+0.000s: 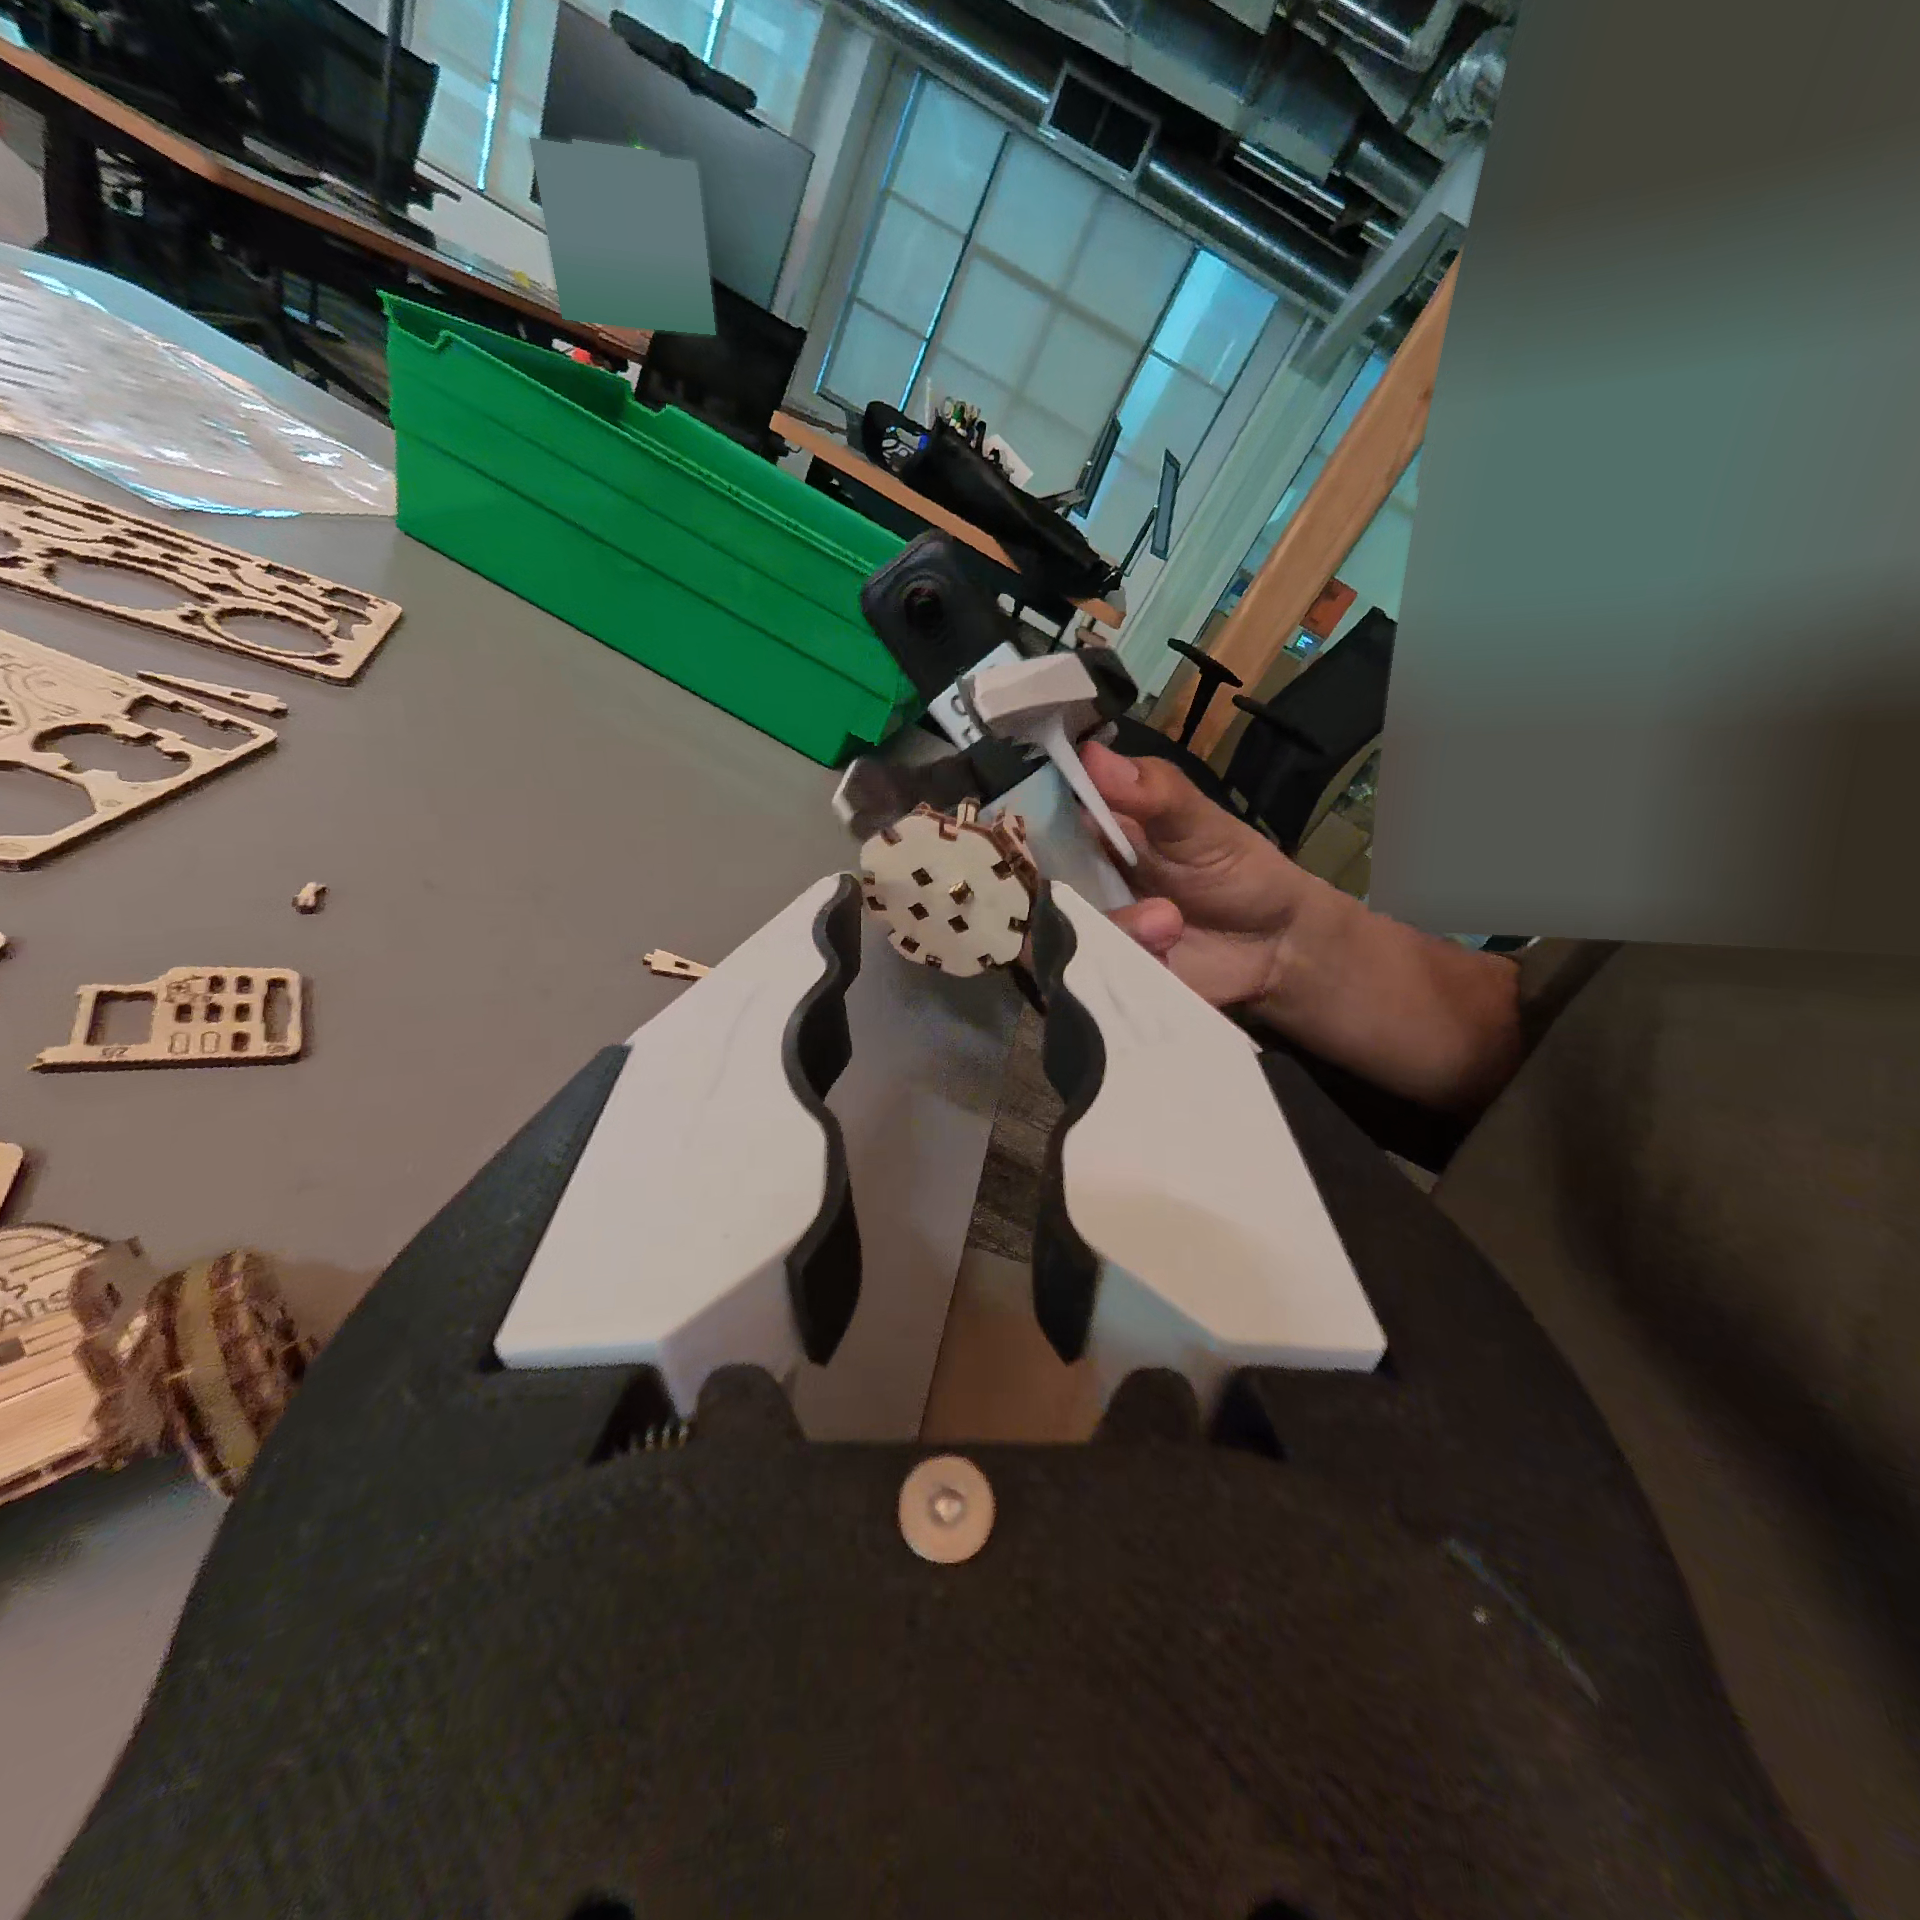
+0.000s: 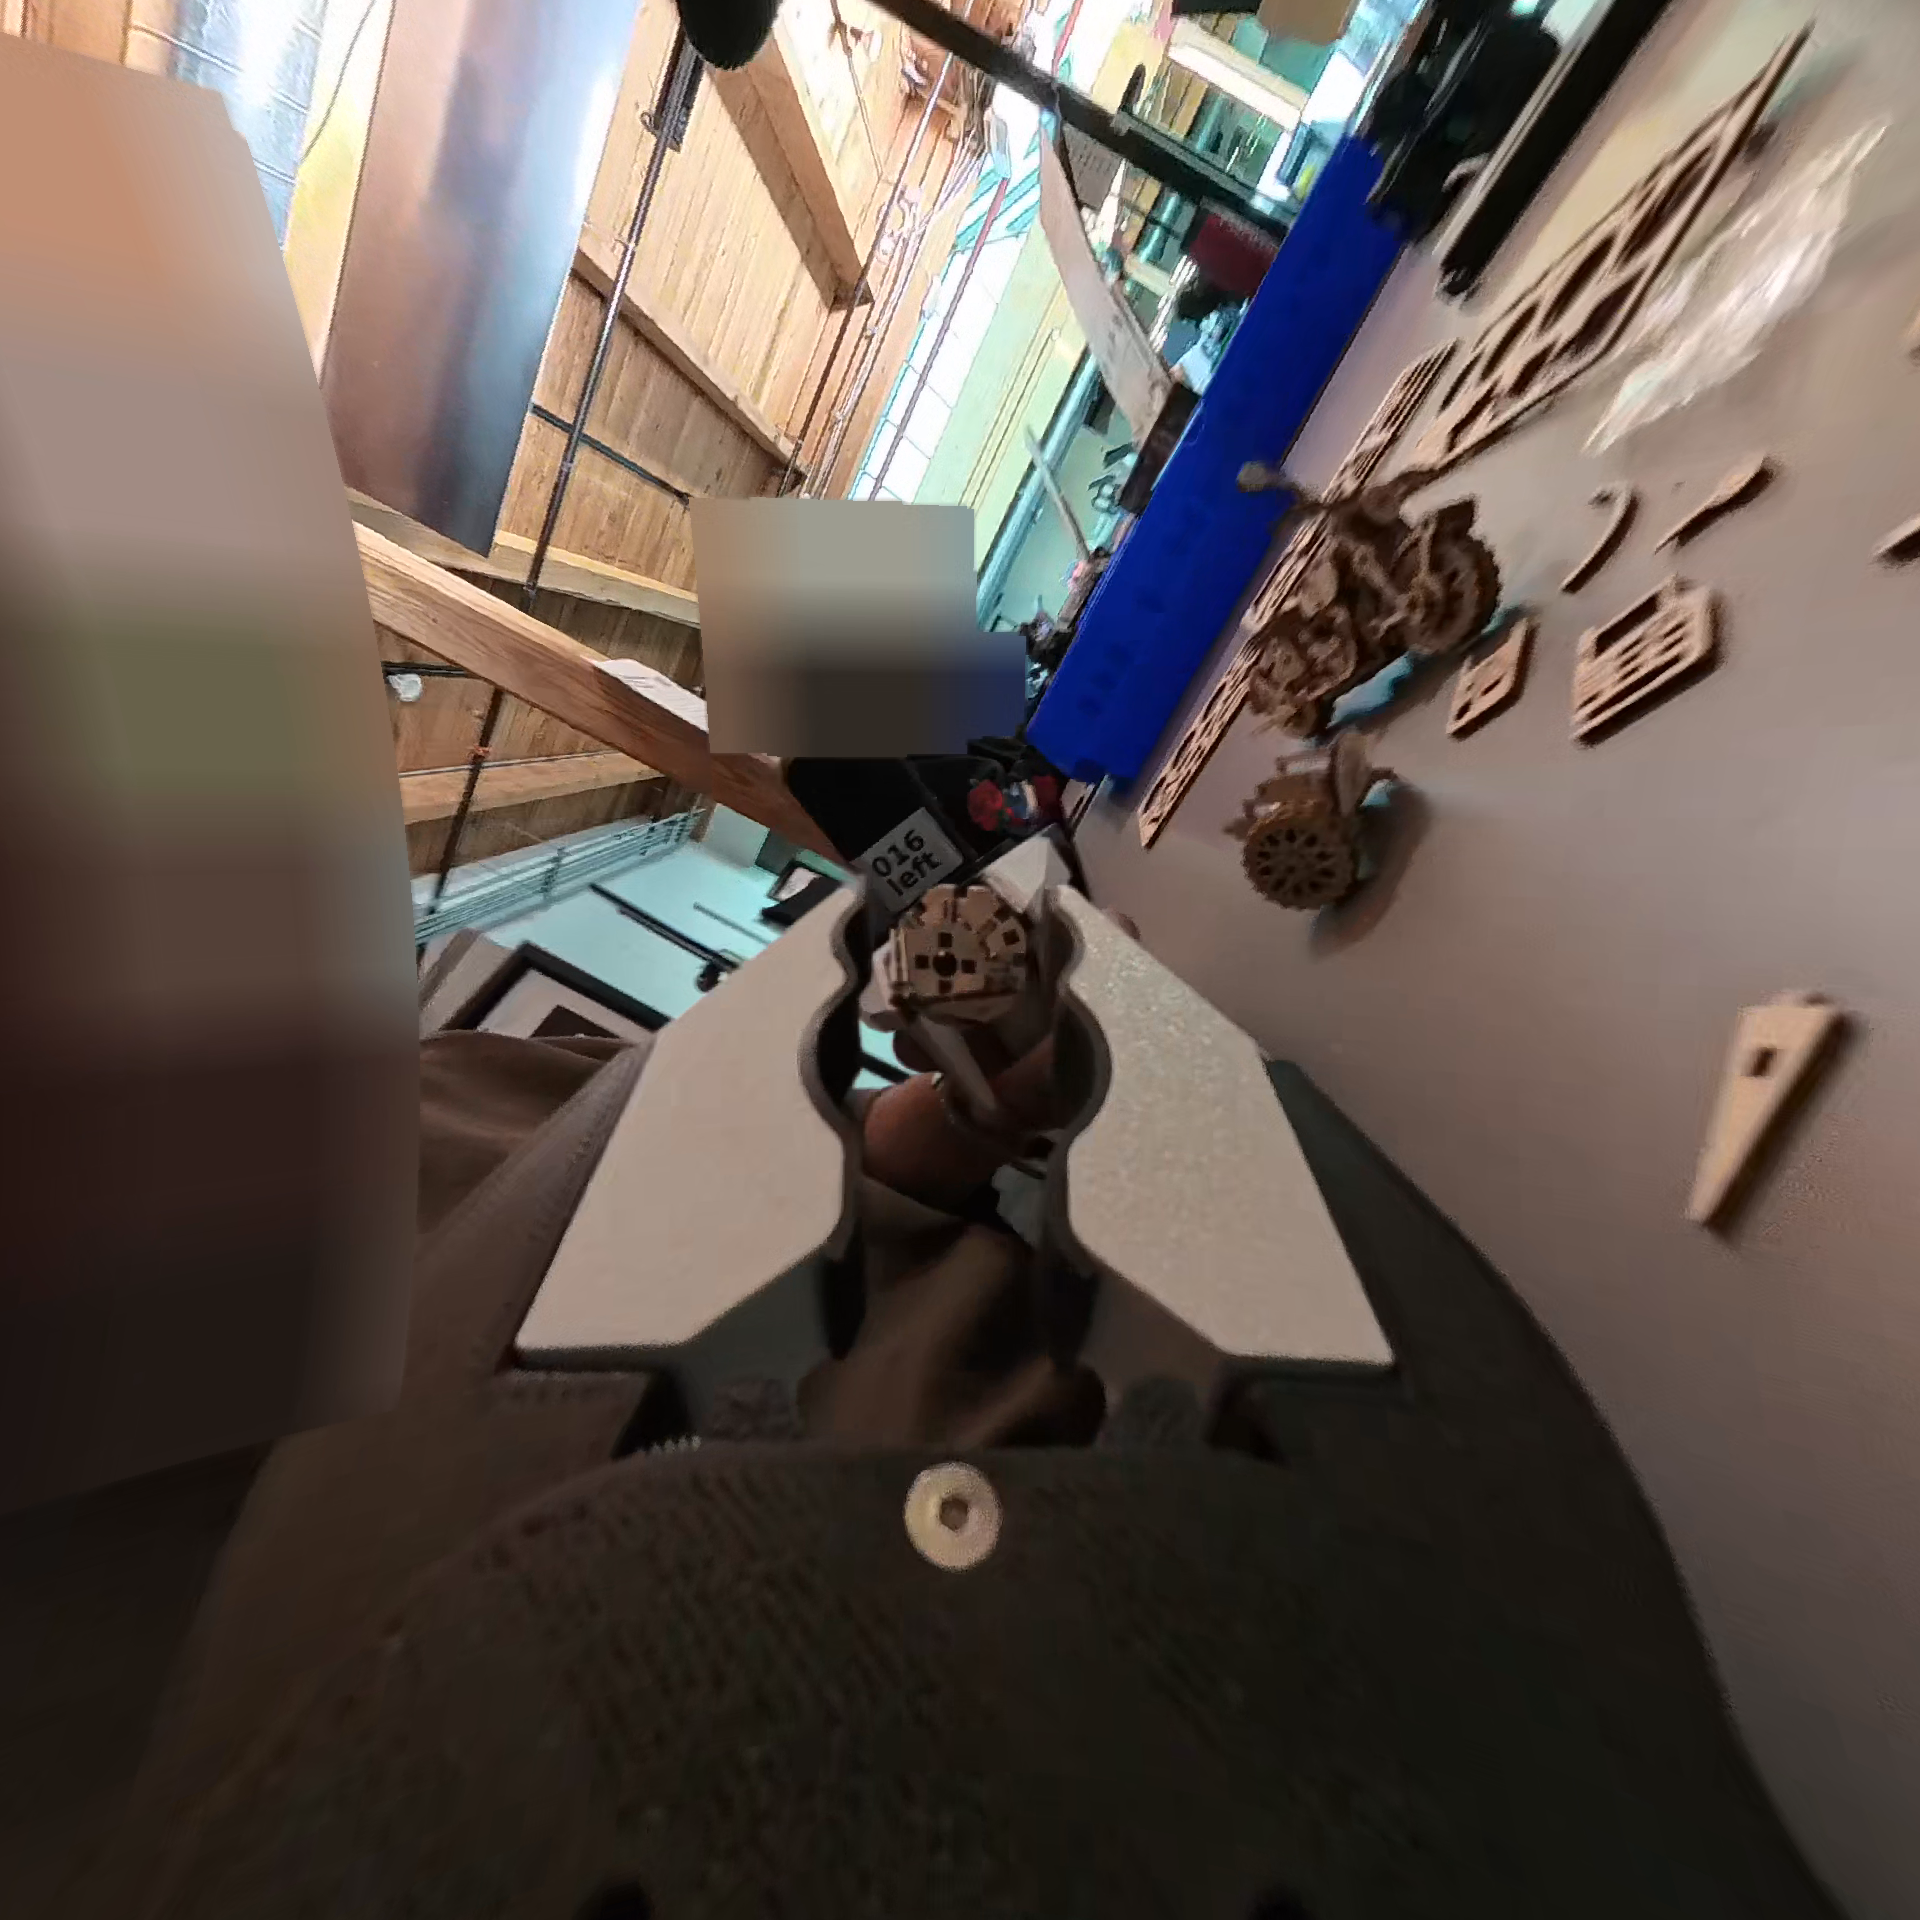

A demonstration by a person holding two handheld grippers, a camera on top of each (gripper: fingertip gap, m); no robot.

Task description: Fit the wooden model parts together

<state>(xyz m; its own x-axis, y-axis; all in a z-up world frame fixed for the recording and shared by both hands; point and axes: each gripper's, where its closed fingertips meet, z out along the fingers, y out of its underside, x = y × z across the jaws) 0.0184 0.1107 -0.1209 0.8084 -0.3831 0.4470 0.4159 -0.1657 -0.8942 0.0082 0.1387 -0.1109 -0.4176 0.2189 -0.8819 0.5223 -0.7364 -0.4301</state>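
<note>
A round wooden wheel part (image 1: pixel 943 906) with square slots and a centre peg hangs in the air over the grey table (image 1: pixel 540 831). My left gripper (image 1: pixel 948 902) is shut on its edges. My right gripper (image 1: pixel 940 805) comes from the far side, held by a hand (image 1: pixel 1205 883), and its fingertips meet the wheel's back. In the right wrist view the same wheel part (image 2: pixel 951 961) sits between the tips of my right gripper (image 2: pixel 956 923), which is shut on it. The left gripper's body (image 2: pixel 904 831) shows just behind. How the two grips share the part is partly hidden.
A green bin (image 1: pixel 644 540) stands on the table behind the grippers. Punched wooden sheets (image 1: pixel 208 603) and small loose pieces (image 1: pixel 182 1018) lie to the left. A partly built wooden model (image 2: pixel 1371 603), a wheel assembly (image 2: pixel 1299 847), a blue bin (image 2: pixel 1216 520) and a wedge-shaped piece (image 2: pixel 1756 1112) show in the right wrist view. Less than 4 cm separates the two grippers' tips.
</note>
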